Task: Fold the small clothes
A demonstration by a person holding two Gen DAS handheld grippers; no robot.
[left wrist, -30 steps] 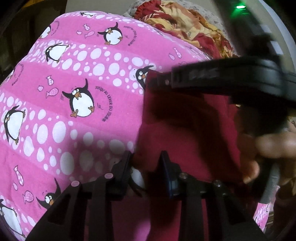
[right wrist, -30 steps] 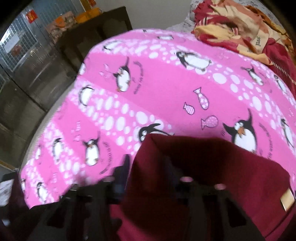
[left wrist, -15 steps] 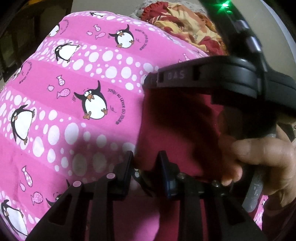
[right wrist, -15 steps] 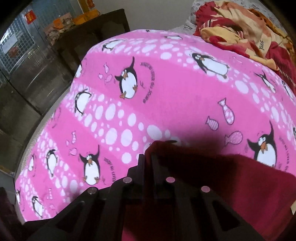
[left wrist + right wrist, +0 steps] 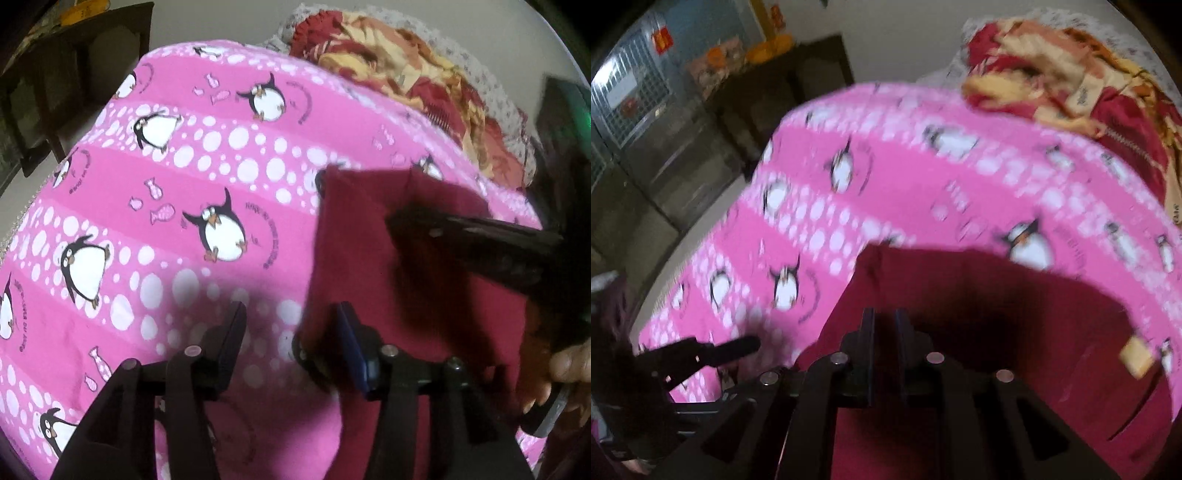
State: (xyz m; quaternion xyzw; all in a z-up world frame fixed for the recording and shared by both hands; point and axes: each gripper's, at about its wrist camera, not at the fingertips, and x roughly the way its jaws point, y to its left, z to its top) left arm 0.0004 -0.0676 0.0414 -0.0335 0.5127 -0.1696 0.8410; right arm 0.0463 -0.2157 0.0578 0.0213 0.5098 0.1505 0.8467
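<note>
A dark red garment (image 5: 369, 266) lies on the pink penguin blanket (image 5: 177, 192). My left gripper (image 5: 291, 332) is open, its right finger at the garment's left edge, its left finger over bare blanket. My right gripper (image 5: 884, 325) is nearly closed, pinching the dark red garment (image 5: 997, 295) near its left edge. The right gripper also shows in the left wrist view (image 5: 472, 236), lying over the garment. The left gripper shows at the lower left of the right wrist view (image 5: 713, 350). A tan label (image 5: 1137, 356) sits on the garment's right side.
A crumpled red and yellow quilt (image 5: 417, 88) lies at the far end of the bed; it also shows in the right wrist view (image 5: 1071, 85). Dark furniture (image 5: 798, 85) and a metal cage (image 5: 639, 96) stand beyond the bed's left edge.
My left gripper has opened and let go of the garment's edge. My right gripper has drawn back to the right with the garment; its view is now motion-blurred.
</note>
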